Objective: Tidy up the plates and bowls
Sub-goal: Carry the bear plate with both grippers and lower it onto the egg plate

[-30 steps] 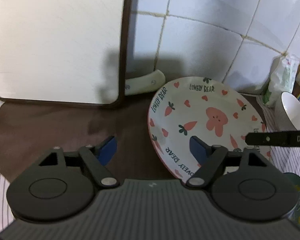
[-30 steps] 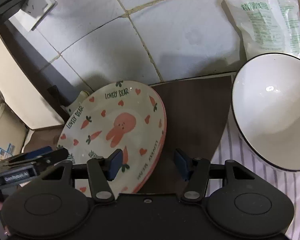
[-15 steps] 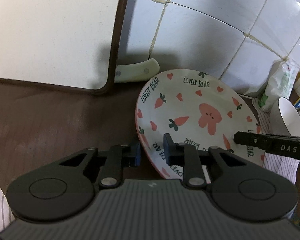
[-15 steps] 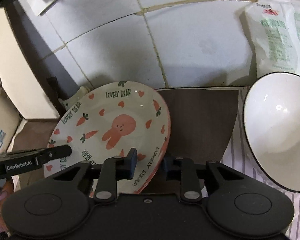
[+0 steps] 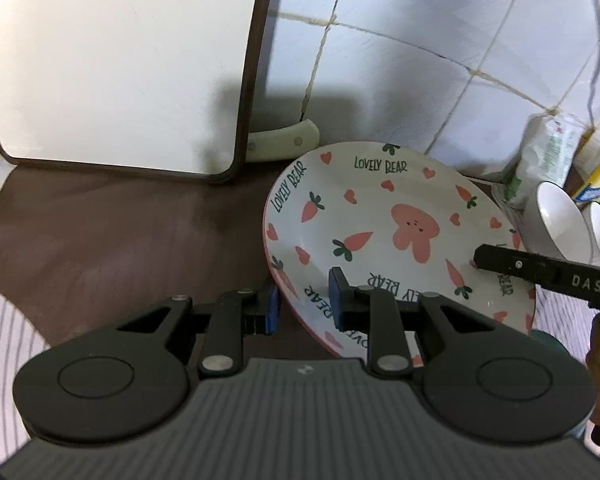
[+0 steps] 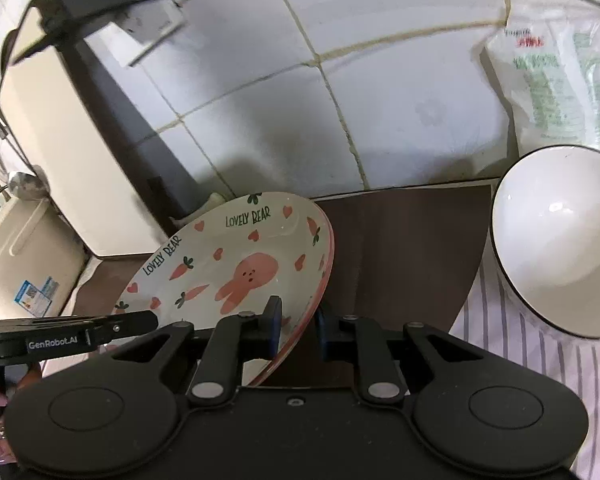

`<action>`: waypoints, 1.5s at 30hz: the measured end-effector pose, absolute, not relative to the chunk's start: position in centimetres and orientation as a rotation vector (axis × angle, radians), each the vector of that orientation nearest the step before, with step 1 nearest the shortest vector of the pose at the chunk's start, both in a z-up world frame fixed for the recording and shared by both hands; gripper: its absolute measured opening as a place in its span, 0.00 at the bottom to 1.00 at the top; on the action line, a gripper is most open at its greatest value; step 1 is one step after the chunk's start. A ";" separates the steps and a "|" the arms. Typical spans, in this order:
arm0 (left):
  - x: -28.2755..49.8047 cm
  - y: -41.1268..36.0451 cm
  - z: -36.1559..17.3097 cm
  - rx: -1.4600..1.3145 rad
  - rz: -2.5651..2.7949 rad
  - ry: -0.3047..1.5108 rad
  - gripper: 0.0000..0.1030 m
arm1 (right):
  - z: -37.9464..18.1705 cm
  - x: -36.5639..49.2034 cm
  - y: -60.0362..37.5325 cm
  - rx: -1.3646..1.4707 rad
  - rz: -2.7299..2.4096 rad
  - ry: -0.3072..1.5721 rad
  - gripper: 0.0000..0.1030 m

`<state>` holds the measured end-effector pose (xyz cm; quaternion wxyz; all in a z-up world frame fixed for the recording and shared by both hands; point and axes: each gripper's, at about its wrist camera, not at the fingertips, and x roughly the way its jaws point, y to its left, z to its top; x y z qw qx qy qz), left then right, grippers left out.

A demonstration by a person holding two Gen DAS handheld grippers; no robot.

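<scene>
While both pinch the plate (image 5: 400,232), white bowl (image 6: 556,240) in full only beyond right gripper (image 6: 298,328)

Left wrist view looking forward and down along its tongs (image 5: 303,304) from the plate's (image 5: 384,216) left rim, close up, facing the tiled wall (image 5: 400,92), right wrist view along its own tongs (image 6: 298,330) from the right rim, both sharing plate, wall and brown worktop (image 5: 120,240)
</scene>
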<state>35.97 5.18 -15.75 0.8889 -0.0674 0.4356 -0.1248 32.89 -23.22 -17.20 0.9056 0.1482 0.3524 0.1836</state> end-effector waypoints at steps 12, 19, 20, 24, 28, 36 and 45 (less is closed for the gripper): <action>29.3 5.1 -9.1 -0.105 -0.301 0.892 0.22 | -12.3 24.9 -24.1 0.320 0.402 0.646 0.22; 25.8 3.7 -7.0 -0.091 -0.317 0.907 0.22 | -11.2 20.1 -25.3 0.366 0.360 0.623 0.22; 25.1 3.6 -6.9 -0.094 -0.322 0.909 0.22 | -11.2 19.3 -25.6 0.372 0.354 0.619 0.22; 23.2 2.5 -7.2 -0.081 -0.357 0.922 0.22 | -11.7 16.5 -26.8 0.402 0.322 0.622 0.22; 21.9 1.5 -8.4 -0.095 -0.377 0.960 0.22 | -12.9 14.3 -27.8 0.426 0.287 0.637 0.22; 21.3 -0.5 -11.6 -0.096 -0.408 1.055 0.22 | -16.0 13.0 -29.5 0.486 0.233 0.693 0.22; 21.0 -1.8 -13.0 -0.018 -0.357 1.061 0.22 | -18.2 12.6 -28.9 0.475 0.217 0.755 0.22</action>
